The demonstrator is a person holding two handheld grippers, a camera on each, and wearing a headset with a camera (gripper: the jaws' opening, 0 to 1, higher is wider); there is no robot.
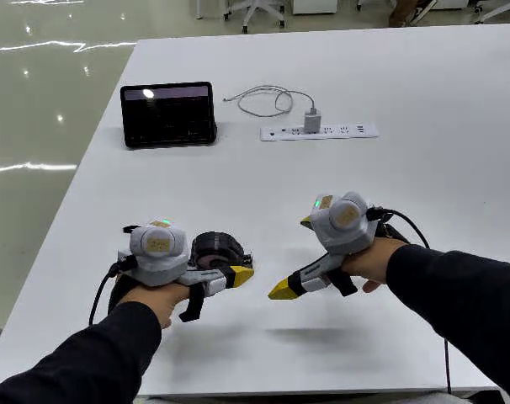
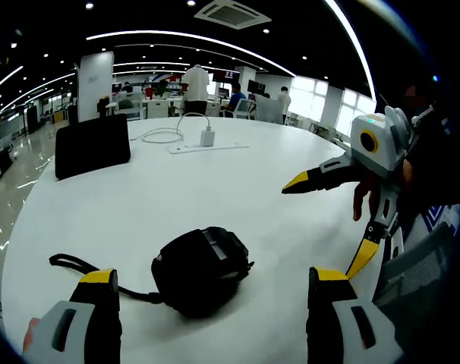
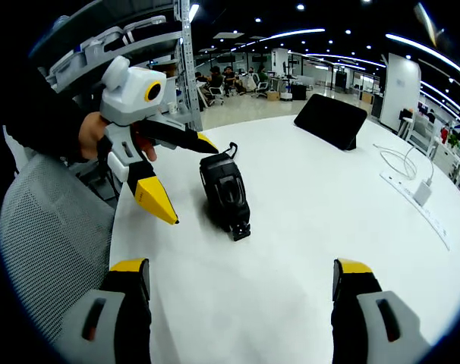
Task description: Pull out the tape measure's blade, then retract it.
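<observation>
Tape measure lay on table, near-left. Left gripper jaws were spread wide either side of it, not pinching. Right gripper hung just right of it, above table, jaws spread too, holding nothing. Tablet & power strip sat far side.

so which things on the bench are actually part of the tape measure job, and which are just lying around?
Job: tape measure; left gripper, open, jaws either side of it; right gripper, open, held close by.
Lying about: tablet; power strip; charger plugged into the strip, with its cable.
</observation>
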